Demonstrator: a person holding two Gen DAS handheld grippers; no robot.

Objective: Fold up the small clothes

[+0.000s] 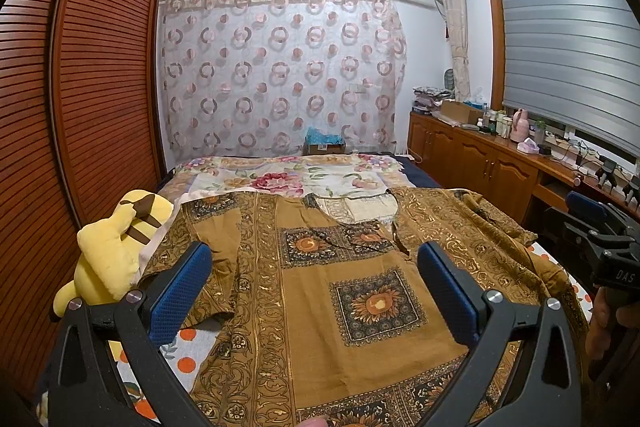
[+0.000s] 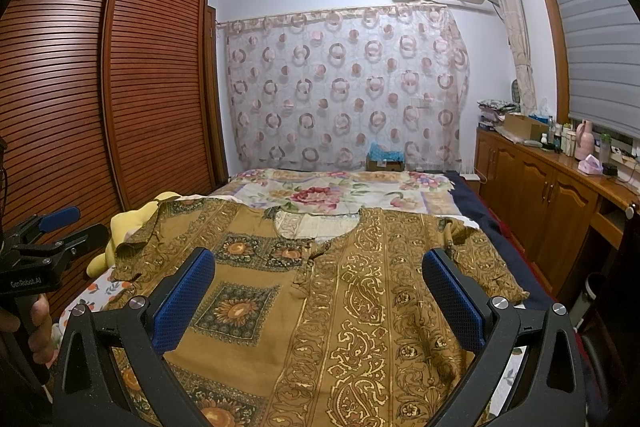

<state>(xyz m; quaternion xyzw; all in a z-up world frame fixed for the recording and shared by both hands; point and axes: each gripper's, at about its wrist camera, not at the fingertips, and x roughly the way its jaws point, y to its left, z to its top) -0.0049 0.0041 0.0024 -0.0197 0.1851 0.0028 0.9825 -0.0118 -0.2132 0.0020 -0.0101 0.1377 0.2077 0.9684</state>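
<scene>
A brown and gold patterned short-sleeved shirt lies spread flat on the bed, collar toward the far wall; it also shows in the right wrist view. My left gripper is open and empty, held above the shirt's left half. My right gripper is open and empty, held above the shirt's right half. The right gripper also shows at the right edge of the left wrist view, and the left gripper at the left edge of the right wrist view.
A yellow plush toy lies at the bed's left edge beside the louvred wardrobe. A floral sheet covers the far bed. A wooden cabinet with bottles stands along the right wall.
</scene>
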